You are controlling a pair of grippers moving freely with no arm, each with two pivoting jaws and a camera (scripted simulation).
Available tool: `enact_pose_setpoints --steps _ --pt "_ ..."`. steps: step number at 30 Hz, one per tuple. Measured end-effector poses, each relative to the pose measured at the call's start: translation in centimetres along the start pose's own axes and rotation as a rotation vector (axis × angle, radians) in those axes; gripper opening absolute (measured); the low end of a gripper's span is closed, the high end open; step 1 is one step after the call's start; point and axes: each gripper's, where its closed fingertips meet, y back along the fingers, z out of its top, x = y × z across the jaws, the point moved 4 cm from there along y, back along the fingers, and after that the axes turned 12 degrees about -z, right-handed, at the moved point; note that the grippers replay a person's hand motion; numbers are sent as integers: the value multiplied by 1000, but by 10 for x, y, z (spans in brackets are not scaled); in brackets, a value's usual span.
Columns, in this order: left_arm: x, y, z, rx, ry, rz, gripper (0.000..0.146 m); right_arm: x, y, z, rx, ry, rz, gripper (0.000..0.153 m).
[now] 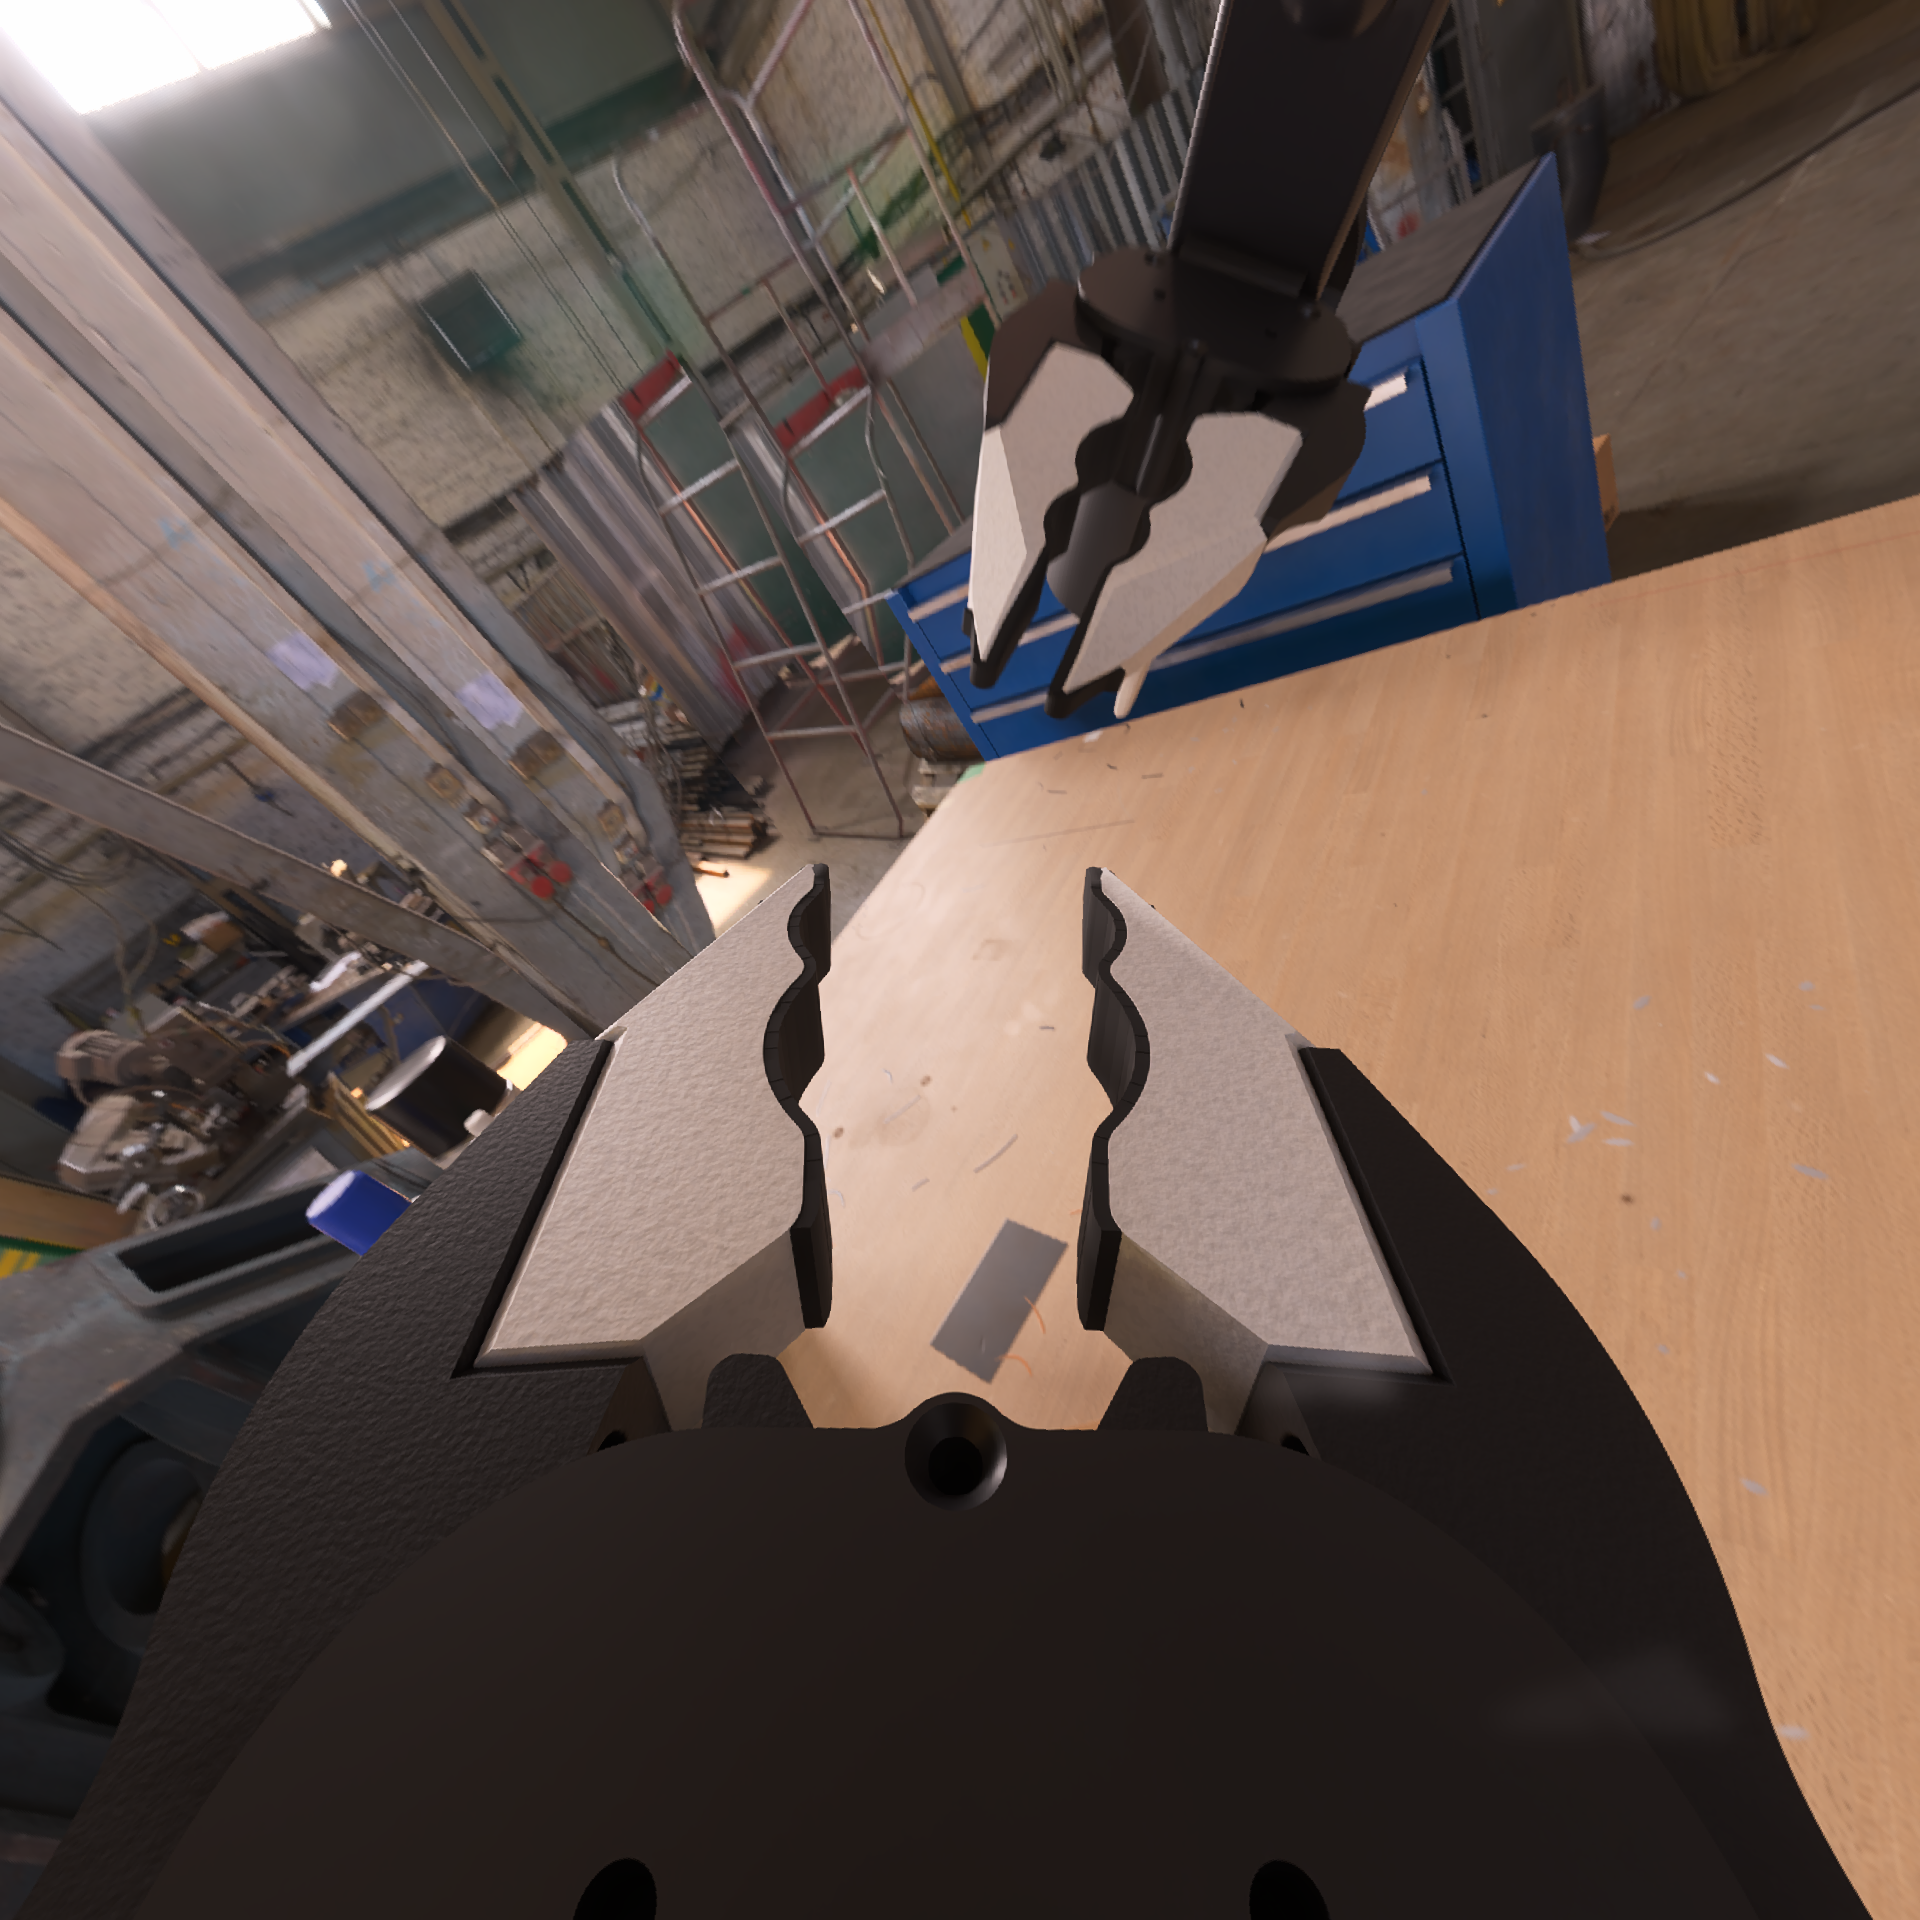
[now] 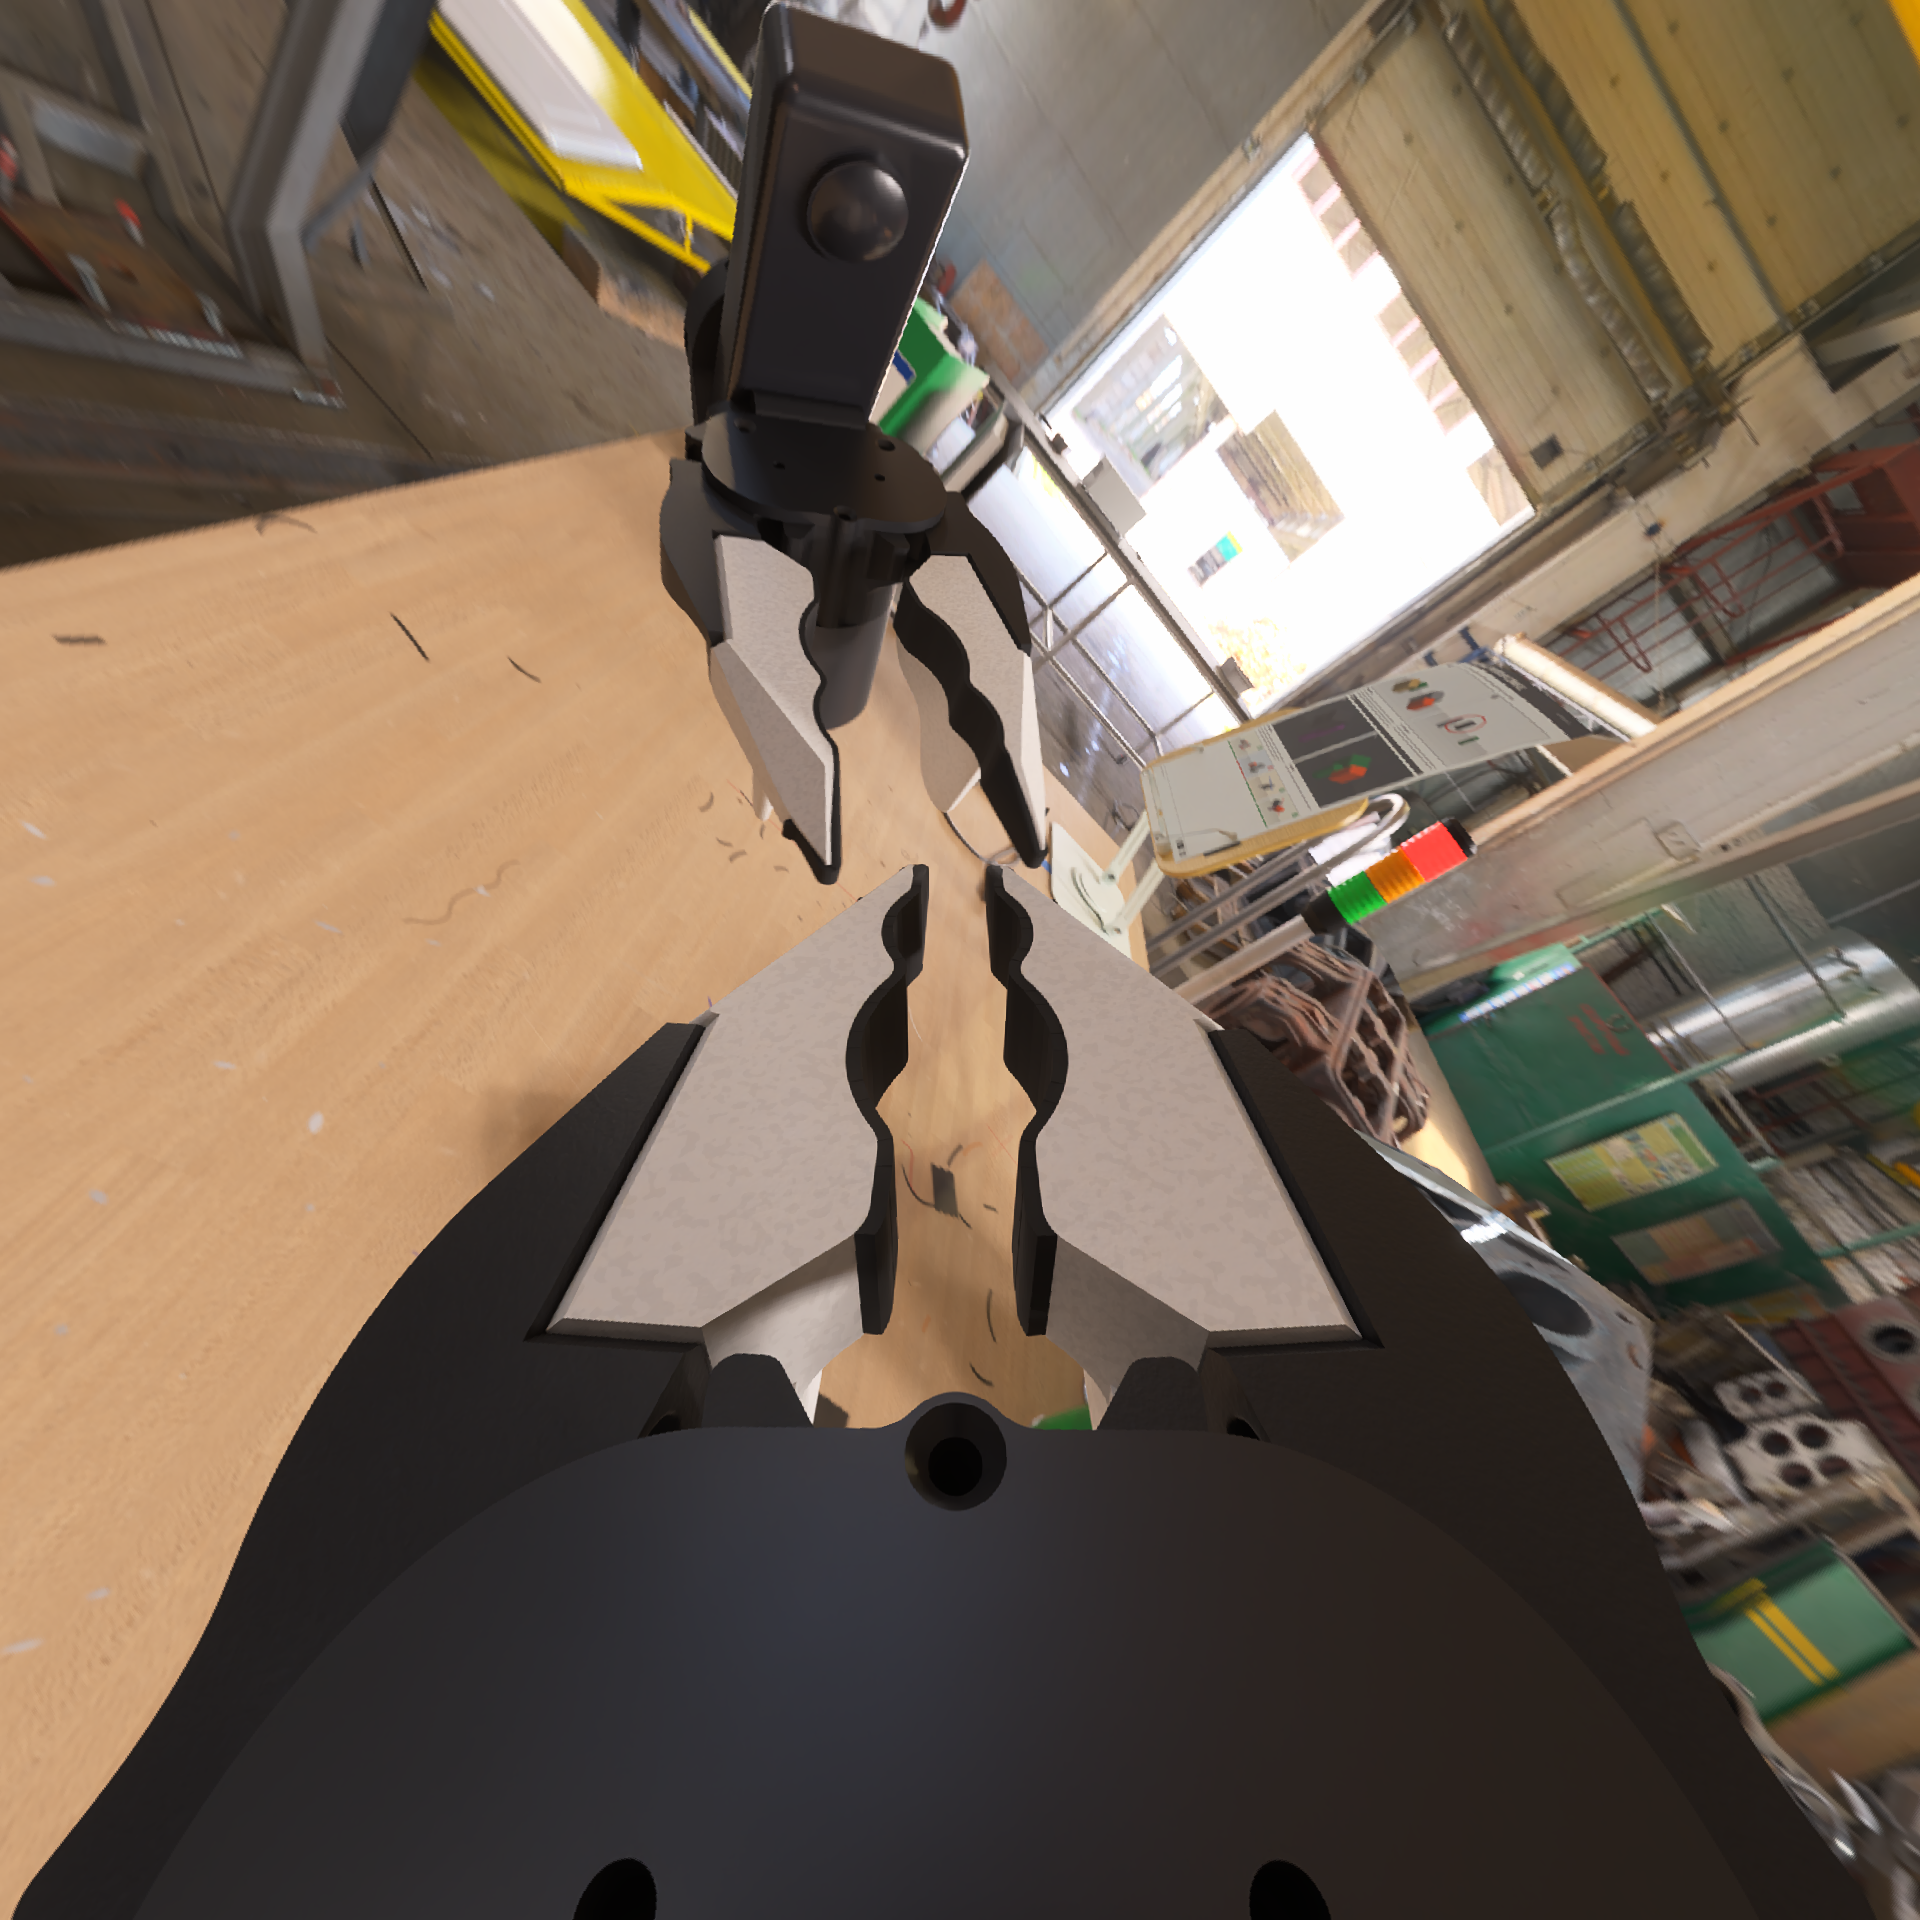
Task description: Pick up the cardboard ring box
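No cardboard ring box shows in either view. My left gripper (image 1: pixel 956 883) is open and empty above the wooden table (image 1: pixel 1455 935). It also shows in the right wrist view (image 2: pixel 928 860), pointing down with its jaws apart. My right gripper (image 2: pixel 956 878) is empty, with only a narrow gap between its jaws. In the left wrist view it (image 1: pixel 1029 691) hangs above the table's far edge, facing my left gripper. A small flat grey patch (image 1: pixel 1003 1299) lies on the table between the two grippers and also shows in the right wrist view (image 2: pixel 943 1190).
A blue drawer cabinet (image 1: pixel 1351 499) stands beyond the table's far edge. The table's edge runs diagonally just left of my left gripper, with workshop floor and machinery below. Small shavings and scratches are scattered over the tabletop (image 2: pixel 312 831).
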Motion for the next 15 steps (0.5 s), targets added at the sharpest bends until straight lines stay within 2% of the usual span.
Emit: enact_pose_setpoints --steps 7,11,15 --pt "3 -10 -45 208 97 -34 56 -3 1 -4 51 58 -33 11" --pt "2 -11 -100 347 290 -95 67 -7 4 -8 65 54 -42 11" --pt "-11 -10 -166 601 359 -140 74 -8 5 -14 81 53 -45 12"
